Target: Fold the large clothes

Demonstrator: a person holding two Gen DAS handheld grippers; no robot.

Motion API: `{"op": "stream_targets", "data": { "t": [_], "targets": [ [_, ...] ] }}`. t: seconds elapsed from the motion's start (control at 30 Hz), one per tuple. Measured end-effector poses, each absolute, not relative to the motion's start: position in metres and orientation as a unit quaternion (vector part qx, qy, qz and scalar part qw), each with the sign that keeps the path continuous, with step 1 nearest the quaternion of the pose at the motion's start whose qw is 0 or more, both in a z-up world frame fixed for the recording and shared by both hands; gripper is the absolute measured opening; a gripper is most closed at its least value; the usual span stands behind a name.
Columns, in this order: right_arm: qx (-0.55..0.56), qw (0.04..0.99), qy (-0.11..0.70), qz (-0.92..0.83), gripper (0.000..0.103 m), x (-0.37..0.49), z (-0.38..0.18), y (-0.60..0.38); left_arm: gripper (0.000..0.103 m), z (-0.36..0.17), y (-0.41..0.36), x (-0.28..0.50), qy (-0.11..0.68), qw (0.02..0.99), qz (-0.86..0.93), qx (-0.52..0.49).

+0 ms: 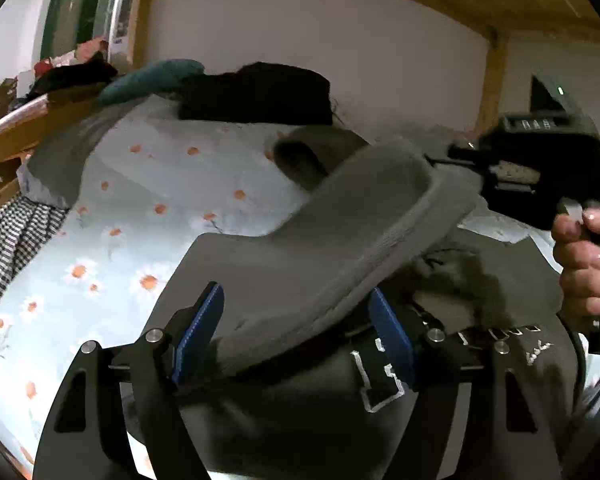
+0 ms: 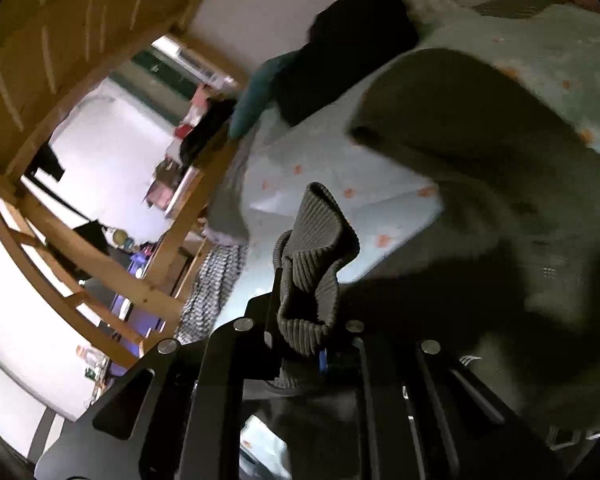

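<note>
- The grey sweatshirt (image 1: 320, 412) lies on a bed, body spread flat at the near side, white outlined lettering across its chest.
- One sleeve (image 1: 340, 248) is lifted off the body and stretches up toward the right, blurred.
- Its ribbed cuff (image 2: 312, 268) is bunched and crumpled, standing upright.
- The far part of the garment (image 2: 460, 120) drapes in dark folds.

The right gripper (image 1: 456, 160) is motion-blurred, its jaws buried in the grey sweatshirt's (image 1: 340, 240) sleeve
</note>
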State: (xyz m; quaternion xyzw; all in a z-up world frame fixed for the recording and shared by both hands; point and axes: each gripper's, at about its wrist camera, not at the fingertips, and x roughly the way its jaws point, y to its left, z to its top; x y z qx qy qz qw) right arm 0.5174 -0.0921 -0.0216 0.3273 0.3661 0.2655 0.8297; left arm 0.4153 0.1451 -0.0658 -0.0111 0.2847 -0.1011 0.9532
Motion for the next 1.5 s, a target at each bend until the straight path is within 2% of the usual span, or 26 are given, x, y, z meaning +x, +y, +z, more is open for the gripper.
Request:
{"op": "stream_targets", "data": {
  "t": [0.23, 0.47, 0.53, 0.6, 0.67, 0.73, 0.77, 0.9, 1.07, 1.1, 1.17, 1.23, 1.33, 1.4, 1.5],
  "targets": [
    [0.358, 0.826, 0.376, 0.222, 0.013, 0.506, -0.062, -0.159, 0.073, -0.064, 0.123, 0.414, 0.288, 0.953, -0.091, -0.003],
    [0.345, 0.809, 0.445, 0.170, 0.013, 0.503, -0.135, -0.183, 0.074, -0.095, 0.119, 0.456, 0.357, 0.933, -0.037, -0.009],
    [0.325, 0.815, 0.455, 0.151, 0.016, 0.499, -0.148, -0.187, 0.074, -0.105, 0.116, 0.471, 0.367, 0.930, -0.022, 0.001],
    [0.307, 0.821, 0.452, 0.168, 0.021, 0.496, -0.153, -0.190, 0.080, -0.119, 0.112, 0.486, 0.390, 0.921, -0.004, 0.021],
    [0.286, 0.835, 0.443, 0.155, 0.042, 0.491, -0.146, -0.194, 0.080, -0.140, 0.109, 0.502, 0.418, 0.908, 0.008, 0.037],
    [0.238, 0.875, 0.411, 0.094, 0.101, 0.478, -0.125, -0.200, 0.083, -0.155, 0.106, 0.507, 0.425, 0.904, 0.016, 0.053],
    [0.209, 0.903, 0.371, 0.049, 0.100, 0.467, -0.108, -0.199, 0.084, -0.158, 0.105, 0.506, 0.423, 0.904, 0.020, 0.058],
    [0.136, 0.937, 0.323, 0.013, 0.100, 0.458, -0.072, -0.179, 0.089, -0.160, 0.099, 0.506, 0.423, 0.902, 0.038, 0.081],
    [0.004, 0.936, 0.349, 0.047, 0.100, 0.471, -0.082, -0.098, 0.089, -0.160, 0.098, 0.505, 0.419, 0.903, 0.039, 0.084],
    [-0.052, 0.923, 0.379, 0.035, 0.100, 0.478, -0.100, -0.076, 0.089, -0.161, 0.098, 0.505, 0.419, 0.903, 0.038, 0.082],
    [-0.090, 0.907, 0.410, 0.020, 0.099, 0.480, -0.125, -0.066, 0.089, -0.155, 0.103, 0.502, 0.424, 0.903, 0.027, 0.066],
    [-0.101, 0.904, 0.415, 0.018, 0.099, 0.467, -0.145, -0.069, 0.089, -0.140, 0.116, 0.489, 0.420, 0.907, 0.008, 0.031],
    [-0.091, 0.912, 0.399, 0.031, 0.099, 0.449, -0.154, -0.082, 0.089, -0.095, 0.149, 0.465, 0.353, 0.934, 0.038, -0.033],
    [-0.091, 0.912, 0.399, 0.034, 0.100, 0.449, -0.154, -0.084, 0.097, -0.083, 0.163, 0.469, 0.338, 0.938, 0.069, -0.043],
    [-0.095, 0.911, 0.401, 0.027, 0.100, 0.451, -0.153, -0.082, 0.097, -0.117, 0.173, 0.508, 0.423, 0.901, 0.093, 0.006]
  ]
}}
